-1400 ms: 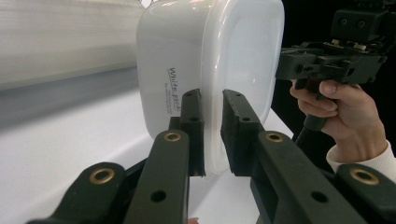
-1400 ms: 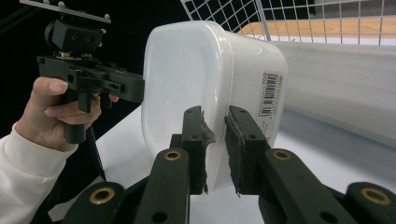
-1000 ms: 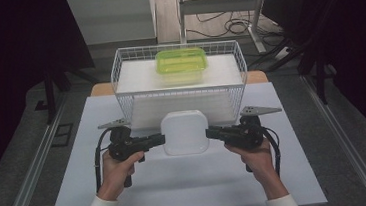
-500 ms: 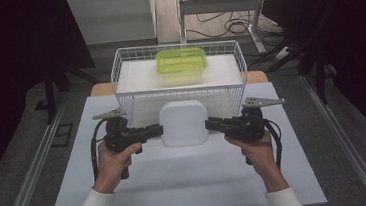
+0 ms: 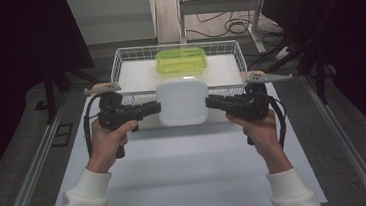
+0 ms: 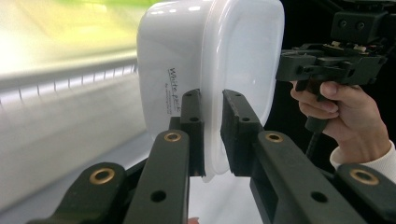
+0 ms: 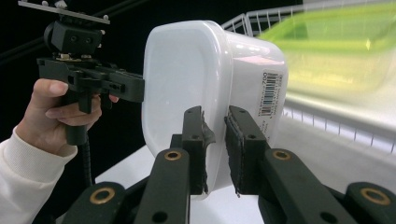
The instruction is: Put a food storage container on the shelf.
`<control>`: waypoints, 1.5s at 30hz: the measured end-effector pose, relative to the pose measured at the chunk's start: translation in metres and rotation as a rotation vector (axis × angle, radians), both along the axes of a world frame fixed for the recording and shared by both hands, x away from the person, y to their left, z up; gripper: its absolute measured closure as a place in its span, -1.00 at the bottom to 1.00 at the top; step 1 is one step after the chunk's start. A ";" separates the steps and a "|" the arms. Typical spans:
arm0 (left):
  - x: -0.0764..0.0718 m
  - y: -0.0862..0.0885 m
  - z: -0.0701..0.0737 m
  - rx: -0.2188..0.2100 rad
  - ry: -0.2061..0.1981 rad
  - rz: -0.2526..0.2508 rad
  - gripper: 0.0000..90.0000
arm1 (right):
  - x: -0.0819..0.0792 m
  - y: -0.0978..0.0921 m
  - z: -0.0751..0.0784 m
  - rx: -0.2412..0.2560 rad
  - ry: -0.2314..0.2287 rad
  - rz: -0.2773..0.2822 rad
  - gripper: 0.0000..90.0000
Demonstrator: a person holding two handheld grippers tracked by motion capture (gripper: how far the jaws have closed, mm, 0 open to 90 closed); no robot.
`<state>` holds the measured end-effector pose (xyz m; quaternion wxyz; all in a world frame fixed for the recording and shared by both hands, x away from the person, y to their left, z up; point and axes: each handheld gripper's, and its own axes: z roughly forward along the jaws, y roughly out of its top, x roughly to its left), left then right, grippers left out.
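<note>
A white lidded plastic container [image 5: 183,102] hangs in the air between both grippers, just in front of the wire basket [image 5: 122,63]. My left gripper [image 5: 157,107] is shut on the container's left rim [image 6: 212,116]. On the opposite rim [image 7: 215,140], my right gripper [image 5: 209,102] is shut too. In the left gripper view the container [image 6: 205,60] stands on edge with a printed label on its side. The right gripper view shows its barcode sticker [image 7: 268,95]. A green lidded container [image 5: 181,61] lies inside the basket at the back.
The white basket stands at the far end of a white table mat [image 5: 187,173]. Dark curtains and floor rails flank the table. A metal stand and cables [image 5: 224,24] lie beyond the basket.
Both grippers have lifted the white container and carried it forward, toward the basket's front edge.
</note>
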<state>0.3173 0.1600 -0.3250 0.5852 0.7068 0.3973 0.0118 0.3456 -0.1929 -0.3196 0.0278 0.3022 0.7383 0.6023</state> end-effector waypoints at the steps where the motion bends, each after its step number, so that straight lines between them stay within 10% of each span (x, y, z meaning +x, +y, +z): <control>1: 0.002 0.000 0.005 0.000 -0.007 0.001 0.78 | 0.001 0.000 0.004 0.002 -0.005 -0.001 0.72; 12: 0.032 0.009 0.051 -0.015 -0.052 0.007 0.77 | 0.025 0.009 0.056 0.000 -0.054 -0.003 0.72; 23: 0.091 0.013 0.083 -0.041 0.012 0.002 0.77 | 0.080 0.013 0.093 0.011 0.007 -0.016 0.72; 31: 0.132 0.013 0.073 -0.053 0.111 0.014 0.77 | 0.127 0.014 0.083 0.016 0.120 -0.038 0.72; 45: 0.163 0.016 0.052 -0.081 0.251 0.008 0.77 | 0.157 0.013 0.065 0.048 0.268 -0.050 0.74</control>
